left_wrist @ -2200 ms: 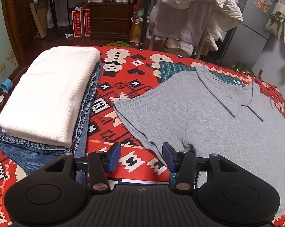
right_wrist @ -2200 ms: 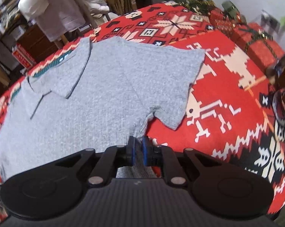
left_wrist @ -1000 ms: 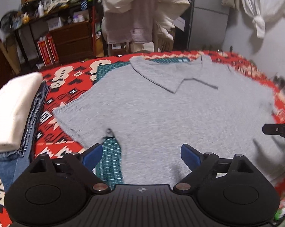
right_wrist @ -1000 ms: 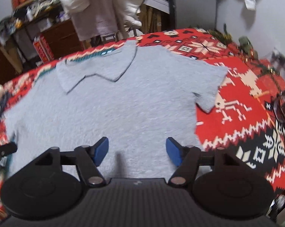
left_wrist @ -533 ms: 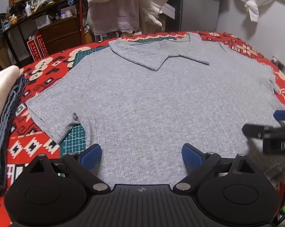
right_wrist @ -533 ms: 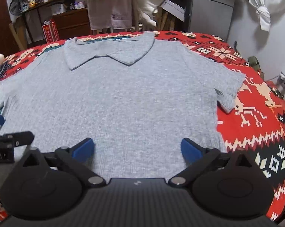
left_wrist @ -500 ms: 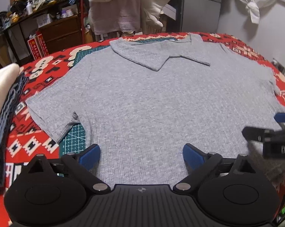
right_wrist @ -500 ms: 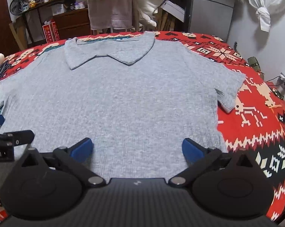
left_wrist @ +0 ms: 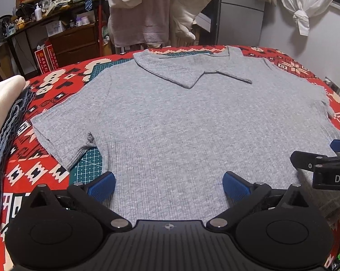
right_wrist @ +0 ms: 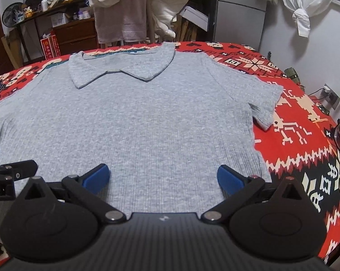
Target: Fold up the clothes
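Red patterned cloth (right_wrist: 305, 149) covers the worktop in a cluttered room. Left gripper (left_wrist: 168, 185) fingers (left_wrist: 102, 184) spread wide apart, holding nothing, over the near hem of the grey polo shirt (left_wrist: 181, 124). Right gripper (right_wrist: 163, 178) fingers (right_wrist: 229, 178) likewise wide apart, empty, over the same hem. Shirt lies flat ahead of both, collar at the far side, sleeves out to each side. Green cutting mat (left_wrist: 88, 164) shows just left of left fingers. Folded white and denim stack (left_wrist: 3, 117) far left.

The right claw (left_wrist: 332, 176) reads "DA", perhaps cut off.
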Available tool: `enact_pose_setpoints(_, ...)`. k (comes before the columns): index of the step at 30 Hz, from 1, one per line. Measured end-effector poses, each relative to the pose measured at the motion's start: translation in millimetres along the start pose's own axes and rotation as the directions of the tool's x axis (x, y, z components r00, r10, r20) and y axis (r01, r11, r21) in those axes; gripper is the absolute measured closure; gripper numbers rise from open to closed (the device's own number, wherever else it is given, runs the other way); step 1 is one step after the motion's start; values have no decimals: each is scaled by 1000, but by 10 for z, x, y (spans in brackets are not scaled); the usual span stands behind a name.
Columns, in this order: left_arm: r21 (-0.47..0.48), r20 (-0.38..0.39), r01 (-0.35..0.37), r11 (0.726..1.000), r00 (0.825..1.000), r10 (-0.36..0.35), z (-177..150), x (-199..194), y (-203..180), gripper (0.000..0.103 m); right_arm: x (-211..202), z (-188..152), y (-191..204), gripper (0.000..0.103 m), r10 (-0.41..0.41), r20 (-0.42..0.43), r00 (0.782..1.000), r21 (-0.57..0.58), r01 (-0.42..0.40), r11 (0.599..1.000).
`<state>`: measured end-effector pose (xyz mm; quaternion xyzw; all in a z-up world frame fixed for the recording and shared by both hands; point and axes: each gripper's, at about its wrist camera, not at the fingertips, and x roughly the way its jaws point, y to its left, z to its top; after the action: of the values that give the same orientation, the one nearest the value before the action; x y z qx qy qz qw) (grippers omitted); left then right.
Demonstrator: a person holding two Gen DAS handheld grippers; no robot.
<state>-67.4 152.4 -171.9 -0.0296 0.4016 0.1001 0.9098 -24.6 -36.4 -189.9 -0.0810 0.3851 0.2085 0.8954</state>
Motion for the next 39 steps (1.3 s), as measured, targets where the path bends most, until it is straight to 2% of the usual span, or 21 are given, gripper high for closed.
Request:
enact_pose_setpoints(5,5,-5,6,1000,1000,-6,-11,-11,9,0,-27,-76,0,0,-8,42,999,8,8,1000)
enact_pose_setpoints(10,0,40,4,1000,999,-4,-78,-34,8,0,-42,-157,6,0,-18,99,995,13,17,1000)
enact_pose_setpoints(19,-12,72,4,1000,997,-3,-121,-47,7,0,-28,-179,18,0,-38,114,993,26,35,999)
enact_pose_setpoints(22,-36,69,25,999,997,-22,-103,-93,61,10,-38,-125,-20,1,-17,89,996,10,16,1000)
enact_pose_setpoints(24,-72,69,52,996,997,-47,-78,-160,143,19,-132,-96,-44,1,-10,108,994,1,9,1000)
enact_pose_setpoints(28,-125,83,73,989,995,-63,-72,-366,345,20,-379,-26,-183,3,39,143,989,13,-41,999)
enact_pose_setpoints(30,-137,74,73,988,995,-63,-92,-449,456,33,-470,-30,-286,15,46,135,990,15,-48,999)
enact_pose_setpoints(31,-143,64,71,987,996,-63,-106,-472,506,38,-515,-33,-338,17,49,131,990,16,-52,999)
enact_pose_setpoints(33,-170,45,76,982,997,-69,-119,-467,634,54,-570,-52,-455,28,43,112,993,32,-47,998)
enact_pose_setpoints(34,-188,42,80,979,996,-74,-111,-442,699,59,-604,-73,-518,30,37,112,993,38,-41,998)
enact_pose_setpoints(36,-233,44,94,968,995,-86,-79,-383,834,76,-642,-101,-599,42,25,109,994,44,-30,999)
enact_pose_setpoints(39,-308,66,134,942,991,-120,29,-255,992,91,-669,-138,-698,44,9,102,995,72,-17,997)
